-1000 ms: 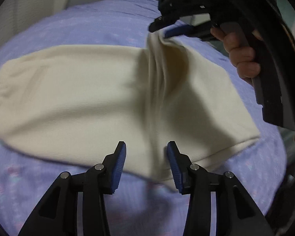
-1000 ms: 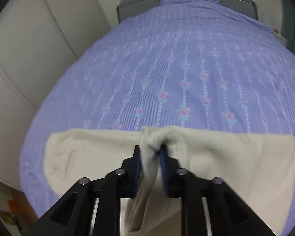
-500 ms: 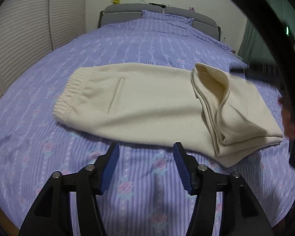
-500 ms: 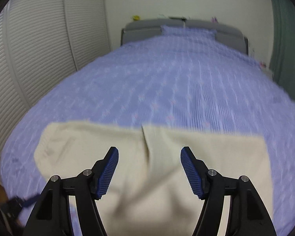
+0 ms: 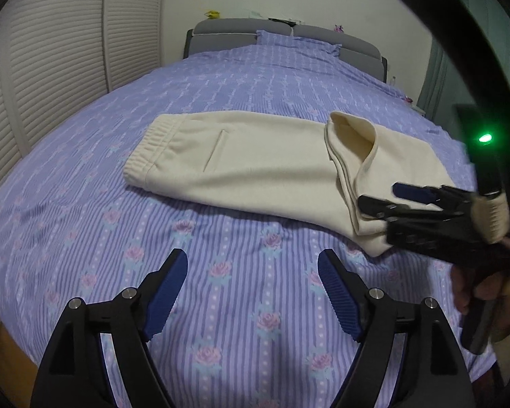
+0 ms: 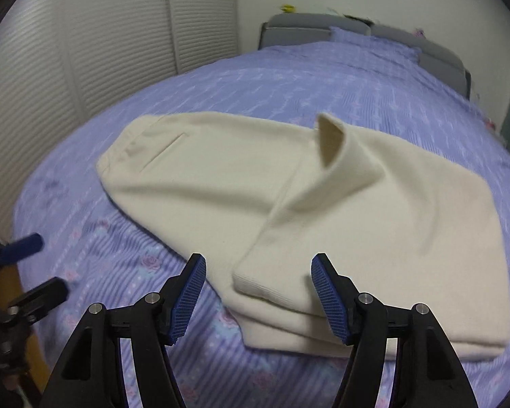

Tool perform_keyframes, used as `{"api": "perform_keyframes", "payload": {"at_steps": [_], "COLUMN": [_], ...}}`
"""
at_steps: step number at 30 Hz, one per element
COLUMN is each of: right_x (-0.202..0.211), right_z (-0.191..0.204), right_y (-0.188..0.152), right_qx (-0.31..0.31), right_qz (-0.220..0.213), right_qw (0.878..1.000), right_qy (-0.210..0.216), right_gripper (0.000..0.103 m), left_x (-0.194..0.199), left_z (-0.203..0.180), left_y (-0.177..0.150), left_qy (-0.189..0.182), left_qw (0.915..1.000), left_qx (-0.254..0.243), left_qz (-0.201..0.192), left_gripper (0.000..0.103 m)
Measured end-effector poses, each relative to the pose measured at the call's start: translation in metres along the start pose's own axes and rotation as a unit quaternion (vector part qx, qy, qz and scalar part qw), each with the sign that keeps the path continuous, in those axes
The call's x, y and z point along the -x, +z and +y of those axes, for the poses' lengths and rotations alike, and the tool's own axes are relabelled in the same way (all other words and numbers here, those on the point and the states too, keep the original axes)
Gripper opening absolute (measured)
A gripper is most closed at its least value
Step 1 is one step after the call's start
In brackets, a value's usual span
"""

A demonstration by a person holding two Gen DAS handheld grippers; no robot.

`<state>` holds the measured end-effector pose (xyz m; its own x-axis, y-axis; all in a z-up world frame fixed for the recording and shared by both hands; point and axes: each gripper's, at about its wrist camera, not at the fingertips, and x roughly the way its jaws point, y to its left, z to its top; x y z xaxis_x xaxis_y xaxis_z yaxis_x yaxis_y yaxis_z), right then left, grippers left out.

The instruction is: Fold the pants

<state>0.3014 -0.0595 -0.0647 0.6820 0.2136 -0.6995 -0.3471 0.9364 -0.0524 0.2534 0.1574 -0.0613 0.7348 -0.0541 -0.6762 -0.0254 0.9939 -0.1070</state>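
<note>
With both claws, left (image 5: 253,287) and right (image 6: 258,294), just opened and empty, the cream knit pants (image 5: 255,166) lie half-folded across the purple striped bed's (image 5: 221,306) near edge. We should flatten the upstanding cuff (image 6: 329,139), then pinch the doubled end squarely for the next fold.

Here's the bed (image 5: 241,292), dressed in a lavender sheet with pale stripes and little pink roses, a matching pillow (image 5: 295,42) up against the grey headboard (image 5: 221,35). Lying straight on the sheet are the cream pants (image 5: 255,166), stretched across the bed, elastic waistband at the left, the leg end folded back over itself in layers at the right, one flap standing up.
</note>
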Motion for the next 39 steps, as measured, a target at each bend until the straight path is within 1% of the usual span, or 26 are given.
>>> {"api": "perform_keyframes", "payload": {"at_steps": [1, 3, 5, 7, 9, 10, 12, 14, 15, 16, 17, 18, 19, 20, 21, 22, 25, 27, 29, 30, 31, 32, 33, 35, 37, 39], "right_x": [-0.004, -0.010, -0.013, -0.010, 0.004, 0.018, 0.029, 0.021, 0.011, 0.000, -0.004, -0.002, 0.007, 0.015, 0.026, 0.036, 0.045, 0.037, 0.019, 0.007, -0.006, -0.017, -0.031, -0.051, -0.058, -0.070], "right_z": [0.002, 0.000, -0.005, -0.007, -0.001, 0.005, 0.016, 0.024, 0.026, 0.027, 0.028, 0.030, 0.032, 0.036, 0.038, 0.039, 0.027, 0.007, -0.021, -0.036, -0.050, -0.056, -0.062, -0.058, -0.051, -0.037], "right_y": [0.001, 0.000, -0.002, -0.005, -0.005, -0.005, -0.006, -0.008, -0.011, -0.015, -0.020, -0.021, -0.022, -0.022, -0.021, -0.018, -0.001, 0.015, 0.030, 0.036, 0.043, 0.047, 0.053, 0.059, 0.058, 0.057], "right_qx": [0.000, -0.011, -0.024, -0.029, -0.024, -0.011, 0.012, 0.031, 0.041, 0.051, 0.053, 0.054, 0.055, 0.055, 0.055, 0.054, 0.030, -0.011, -0.059, -0.085, -0.109, -0.122, -0.128, -0.120, -0.105, -0.085], "right_qz": [0.007, 0.025, 0.034, 0.027, 0.012, -0.005, -0.019, 0.001, 0.024, 0.046, 0.053, 0.048, 0.035, 0.018, -0.011, -0.038, -0.087, -0.099, -0.086, -0.070, -0.052, -0.038, -0.017, 0.003, 0.020, 0.040], "right_qw": [1.000, 1.000, 0.999, 0.999, 1.000, 1.000, 1.000, 0.999, 0.999, 0.997, 0.997, 0.997, 0.998, 0.998, 0.998, 0.998, 0.995, 0.993, 0.988, 0.986, 0.985, 0.985, 0.984, 0.985, 0.989, 0.993], "right_qy": [-0.004, 0.000, 0.002, 0.011, 0.001, -0.007, -0.021, -0.024, -0.026, -0.018, -0.018, -0.018, -0.007, 0.005, 0.020, 0.017, -0.025, -0.070, -0.116, -0.124, -0.120, -0.120, -0.119, -0.121, -0.098, -0.074], "right_gripper": [0.052, 0.040, 0.036, 0.022, 0.018, 0.018, 0.018, 0.018, 0.019, 0.026, 0.030, 0.039, 0.051, 0.055, 0.055, 0.055, 0.055, 0.055, 0.055, 0.054, 0.054, 0.052, 0.047, 0.045, 0.045, 0.045], "left_x": [0.002, 0.006, 0.010, 0.012, 0.015, 0.017, 0.018, 0.017, 0.015, 0.015, 0.015, 0.015, 0.016, 0.015, 0.015, 0.014, 0.012, 0.010, 0.007, 0.005, 0.002, 0.000, -0.003, -0.008, -0.015, -0.024], "left_z": [0.001, 0.001, 0.002, 0.002, 0.002, 0.003, 0.005, 0.006, 0.006, 0.005, 0.006, 0.005, 0.005, 0.005, 0.006, 0.006, 0.008, 0.009, 0.010, 0.011, 0.011, 0.011, 0.011, 0.015, 0.024, 0.037], "left_y": [-0.002, -0.005, -0.007, -0.006, -0.006, -0.006, -0.006, -0.005, -0.005, -0.006, -0.007, -0.008, -0.009, -0.009, -0.009, -0.009, -0.009, -0.008, -0.007, -0.005, -0.003, -0.001, 0.003, 0.010, 0.017, 0.025], "left_qy": [-0.001, -0.002, -0.002, 0.000, -0.003, -0.005, -0.007, -0.007, -0.006, -0.006, -0.005, -0.002, 0.001, 0.004, 0.004, 0.002, 0.005, 0.010, 0.017, 0.019, 0.022, 0.029, 0.038, 0.058, 0.066, 0.062], "left_qw": [1.0000, 1.0000, 1.0000, 1.0000, 0.9999, 0.9999, 0.9998, 0.9996, 0.9996, 0.9997, 0.9997, 0.9998, 0.9998, 0.9998, 0.9998, 0.9997, 0.9997, 0.9996, 0.9995, 0.9995, 0.9996, 0.9994, 0.9991, 0.9980, 0.9971, 0.9964], "left_qx": [0.005, 0.009, 0.007, 0.005, 0.006, 0.008, 0.014, 0.022, 0.024, 0.024, 0.022, 0.019, 0.017, 0.016, 0.018, 0.021, 0.024, 0.026, 0.026, 0.023, 0.019, 0.016, 0.013, 0.011, 0.018, 0.040], "left_qz": [-0.001, -0.002, -0.003, -0.008, -0.013, -0.014, -0.016, -0.014, -0.011, -0.008, -0.008, -0.009, -0.010, -0.010, -0.010, -0.009, -0.006, -0.006, -0.005, -0.006, -0.006, -0.008, -0.014, -0.023, -0.035, -0.041], "left_gripper": [0.079, 0.079, 0.079, 0.079, 0.079, 0.079, 0.079, 0.079, 0.079, 0.079, 0.079, 0.079, 0.079, 0.079, 0.079, 0.079, 0.079, 0.079, 0.079, 0.079, 0.079, 0.079, 0.081, 0.087, 0.090, 0.091]}}
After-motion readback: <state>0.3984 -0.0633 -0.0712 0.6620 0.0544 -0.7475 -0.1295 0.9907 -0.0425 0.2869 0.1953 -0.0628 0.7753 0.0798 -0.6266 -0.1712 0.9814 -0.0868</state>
